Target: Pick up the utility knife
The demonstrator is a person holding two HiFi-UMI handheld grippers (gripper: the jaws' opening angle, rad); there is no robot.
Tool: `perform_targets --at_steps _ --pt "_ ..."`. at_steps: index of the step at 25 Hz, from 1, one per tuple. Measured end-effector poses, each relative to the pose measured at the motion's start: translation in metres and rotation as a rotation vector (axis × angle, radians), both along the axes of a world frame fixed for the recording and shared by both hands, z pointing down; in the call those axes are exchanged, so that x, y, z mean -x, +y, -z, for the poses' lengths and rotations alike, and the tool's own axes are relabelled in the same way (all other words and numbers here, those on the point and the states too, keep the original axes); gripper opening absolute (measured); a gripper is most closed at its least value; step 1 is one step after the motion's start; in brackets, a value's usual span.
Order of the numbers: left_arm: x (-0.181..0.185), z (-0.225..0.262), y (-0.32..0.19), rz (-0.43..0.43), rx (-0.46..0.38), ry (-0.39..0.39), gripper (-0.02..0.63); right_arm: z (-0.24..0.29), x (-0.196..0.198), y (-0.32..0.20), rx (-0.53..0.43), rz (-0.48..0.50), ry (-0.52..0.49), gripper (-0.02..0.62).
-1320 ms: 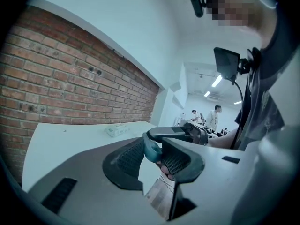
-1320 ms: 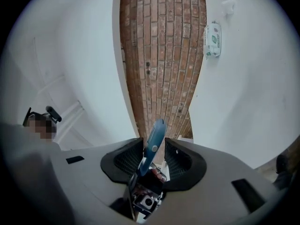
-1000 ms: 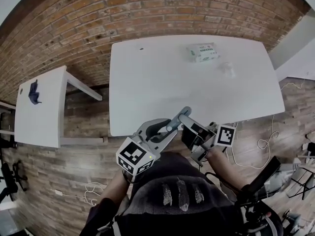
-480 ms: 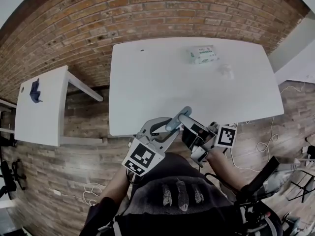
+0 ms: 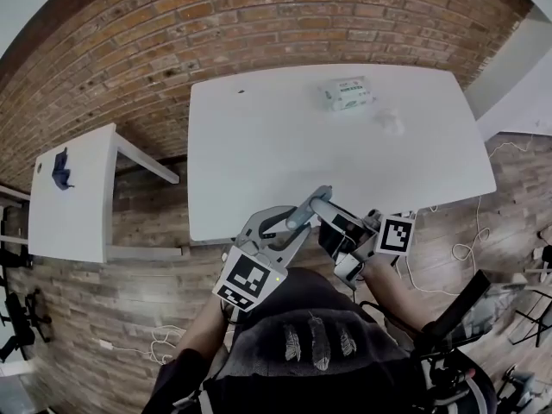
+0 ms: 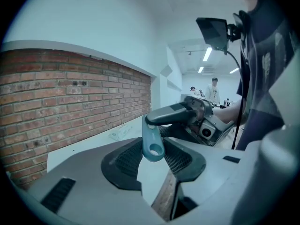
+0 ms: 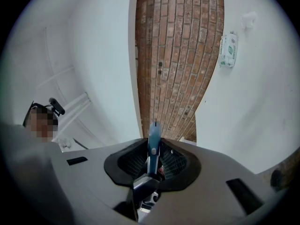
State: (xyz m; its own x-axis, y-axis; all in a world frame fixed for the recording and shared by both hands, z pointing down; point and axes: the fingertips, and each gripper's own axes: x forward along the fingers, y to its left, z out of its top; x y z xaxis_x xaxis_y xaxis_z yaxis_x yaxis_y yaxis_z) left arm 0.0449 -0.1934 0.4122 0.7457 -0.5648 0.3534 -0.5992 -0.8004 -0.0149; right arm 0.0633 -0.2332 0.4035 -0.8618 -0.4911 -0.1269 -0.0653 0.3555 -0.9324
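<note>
**Knife in the air, pinched in the right gripper**

Both hands are tucked in close to the body here, just short of the near edge of the white table (image 5: 285, 145). The right gripper (image 5: 324, 207) reaches across toward the left in the head view. Its jaws are clamped on the utility knife (image 5: 305, 210), which hangs over the floor, clear of the tabletop.

The left gripper (image 5: 285, 225) angles up to meet it, with its marker cube (image 5: 248, 281) nearest the torso. Its jaws have just been opening and stand apart. The knife's tail end, the one with the round hole, sits in the gap between them, and the pads are not pressing on it. In the right gripper view the knife stands edge-on, narrow end pointing away.

Out on the table, a packet of wipes (image 5: 347, 92) lies toward the far edge with a small crumpled white thing (image 5: 390, 121) near it, both well apart from the grippers. There's a brick wall (image 5: 259, 7) behind and a plank floor (image 5: 147, 283) below. A second white table (image 5: 73, 205) stands off to the left with a dark blue object (image 5: 60, 166) on it, and cables (image 5: 466, 250) trail on the floor at right.
</note>
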Motion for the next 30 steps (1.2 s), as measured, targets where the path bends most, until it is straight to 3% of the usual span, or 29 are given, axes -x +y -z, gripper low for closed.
perform_targets --at_steps 30 --pt "0.016 0.011 0.015 0.016 0.007 0.013 0.135 0.008 -0.001 -0.005 0.009 -0.015 -0.015 0.075"
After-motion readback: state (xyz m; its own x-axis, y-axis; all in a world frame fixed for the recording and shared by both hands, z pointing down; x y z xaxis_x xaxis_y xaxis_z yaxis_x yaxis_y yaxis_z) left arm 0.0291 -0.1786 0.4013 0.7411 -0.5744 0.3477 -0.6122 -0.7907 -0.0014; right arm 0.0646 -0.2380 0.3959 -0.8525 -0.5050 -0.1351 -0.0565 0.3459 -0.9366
